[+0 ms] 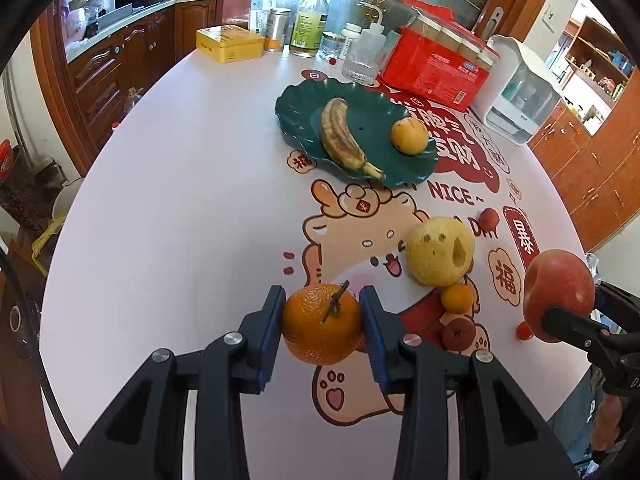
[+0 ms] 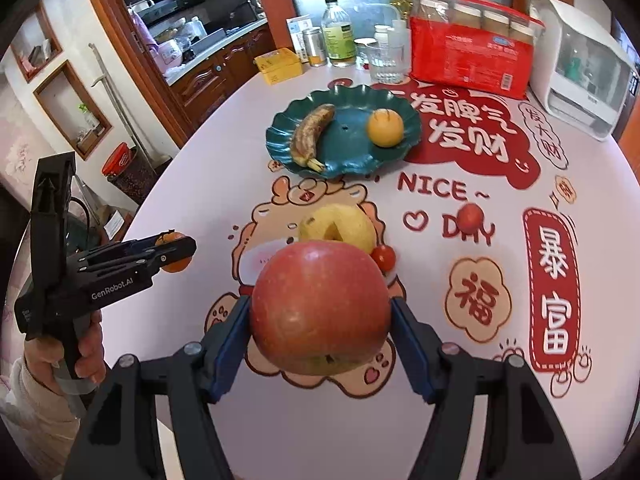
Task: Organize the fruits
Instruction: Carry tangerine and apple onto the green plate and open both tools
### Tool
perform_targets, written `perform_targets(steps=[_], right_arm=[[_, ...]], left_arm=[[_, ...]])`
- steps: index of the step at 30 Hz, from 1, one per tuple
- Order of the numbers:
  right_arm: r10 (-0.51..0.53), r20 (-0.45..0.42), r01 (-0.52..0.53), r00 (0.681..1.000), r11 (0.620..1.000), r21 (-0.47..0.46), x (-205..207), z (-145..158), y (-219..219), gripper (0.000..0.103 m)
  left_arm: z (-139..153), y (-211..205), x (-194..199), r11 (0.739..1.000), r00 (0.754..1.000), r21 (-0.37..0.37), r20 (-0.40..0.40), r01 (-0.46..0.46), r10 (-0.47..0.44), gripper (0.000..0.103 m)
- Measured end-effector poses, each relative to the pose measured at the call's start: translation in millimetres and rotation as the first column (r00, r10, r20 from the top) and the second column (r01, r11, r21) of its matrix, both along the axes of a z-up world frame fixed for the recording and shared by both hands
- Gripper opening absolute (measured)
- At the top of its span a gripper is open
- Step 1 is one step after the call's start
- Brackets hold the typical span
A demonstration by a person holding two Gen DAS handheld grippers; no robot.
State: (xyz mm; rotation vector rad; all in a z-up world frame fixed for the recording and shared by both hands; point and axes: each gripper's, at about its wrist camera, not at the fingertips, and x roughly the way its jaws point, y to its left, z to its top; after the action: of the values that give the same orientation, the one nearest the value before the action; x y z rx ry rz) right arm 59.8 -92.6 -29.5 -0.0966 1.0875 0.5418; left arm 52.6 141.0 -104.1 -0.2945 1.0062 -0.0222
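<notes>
Left wrist: left gripper (image 1: 322,322) clamps the orange (image 1: 322,323) above the table; green plate (image 1: 294,100) lies well ahead. Right wrist: right gripper (image 2: 320,326) pinches the apple (image 2: 320,306), a wide round load; it could roll out if jolted en route.

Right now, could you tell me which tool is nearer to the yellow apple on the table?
Right, narrowly. The right tool, shut on the red apple, sits just in front of the yellow apple. The left tool, shut on the orange, is off to its left.
</notes>
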Motion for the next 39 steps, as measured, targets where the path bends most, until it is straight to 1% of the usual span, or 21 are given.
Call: perform_targets(steps=[5, 13, 18, 24, 28, 31, 34, 39], right_arm=[[0.016, -0.008, -0.016, 1.000, 0.999, 0.035, 19.8, -1.5, 2.3, 0.068], [0.033, 0.018, -0.034, 0.999, 0.996, 0.086, 62.6, 6.3, 0.1, 0.068], [0.050, 0.048, -0.055, 0.998, 0.994, 0.095, 93.3, 10.0, -2.6, 0.068], [0.072, 0.053, -0.076, 0.996, 0.994, 0.073, 133.0, 1.8, 5.9, 0.068], [0.096, 0.061, -0.100, 0.993, 0.993, 0.069, 158.6, -4.8, 18.4, 0.068], [0.116, 0.056, -0.119, 0.992, 0.990, 0.071, 177.7, -12.5, 31.6, 0.068], [0.138, 0.052, -0.141, 0.989, 0.988, 0.069, 193.6, -21.6, 46.2, 0.068], [0.167, 0.044, -0.169, 0.985, 0.985, 0.041, 206.0, -38.5, 66.6, 0.068]], left_arm=[[12.7, -3.6, 14.7, 0.999, 1.000, 0.035, -0.006, -0.008, 0.009, 0.036], [33.6, -14.9, 49.2, 0.997, 1.000, 0.078, -0.015, -0.027, 0.028, 0.036], [41.9, -24.3, 78.7, 0.994, 0.999, 0.102, -0.021, -0.039, 0.042, 0.036], [47.1, -19.6, 117.9, 0.992, 0.997, 0.109, 0.007, -0.071, 0.071, 0.036], [44.1, -5.6, 146.4, 0.992, 0.996, 0.088, 0.024, -0.085, 0.083, 0.036], [36.2, 6.1, 169.1, 0.991, 0.995, 0.097, 0.026, -0.096, 0.094, 0.036], [22.9, 16.3, 192.2, 0.987, 0.994, 0.114, 0.005, -0.113, 0.113, 0.036], [2.5, 24.0, 221.6, 0.985, 0.992, 0.122, -0.018, -0.121, 0.124, 0.036]])
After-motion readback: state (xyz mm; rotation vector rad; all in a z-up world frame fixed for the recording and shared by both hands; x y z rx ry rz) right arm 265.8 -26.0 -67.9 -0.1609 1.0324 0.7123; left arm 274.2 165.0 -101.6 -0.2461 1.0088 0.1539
